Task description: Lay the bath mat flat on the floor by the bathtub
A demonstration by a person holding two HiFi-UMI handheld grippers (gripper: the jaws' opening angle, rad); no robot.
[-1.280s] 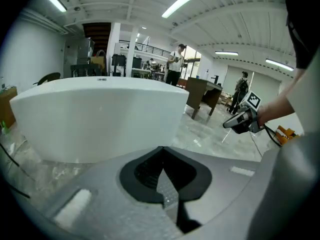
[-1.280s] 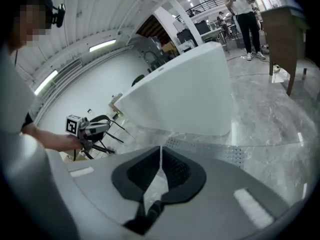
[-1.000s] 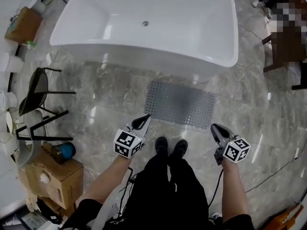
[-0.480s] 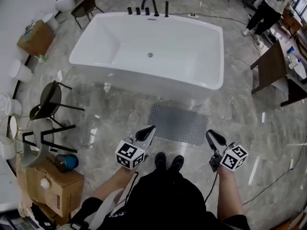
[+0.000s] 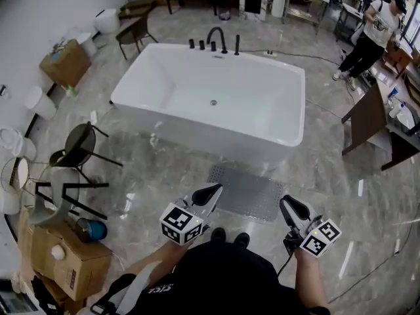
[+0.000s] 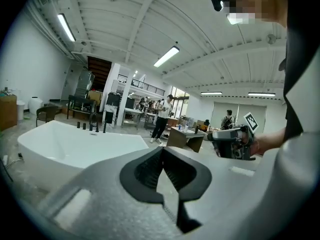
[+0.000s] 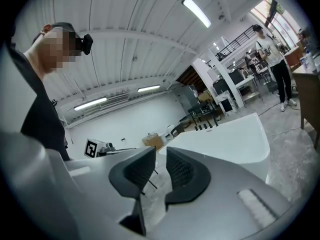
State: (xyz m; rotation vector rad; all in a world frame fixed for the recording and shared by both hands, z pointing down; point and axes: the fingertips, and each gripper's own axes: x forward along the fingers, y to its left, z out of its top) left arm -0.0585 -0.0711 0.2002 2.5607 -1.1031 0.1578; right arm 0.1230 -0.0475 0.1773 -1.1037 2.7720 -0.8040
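The left gripper (image 6: pixel 161 154) had its jaws closed on nothing. The right gripper (image 7: pixel 161 159) had just been opening its jaws, also empty. The mat (image 5: pixel 246 192) lay flat beside the tub (image 5: pixel 216 97). It looked light, floppy and rubbery, best pinched at its near corners.

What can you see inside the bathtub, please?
Only a small round drain on the white bottom of the bathtub; no water or objects show. The near inner wall is largely hidden behind the rim.

Grey perforated bath mat (image 5: pixel 246 192) flat on floor, just beside white bathtub (image 5: pixel 216 97).
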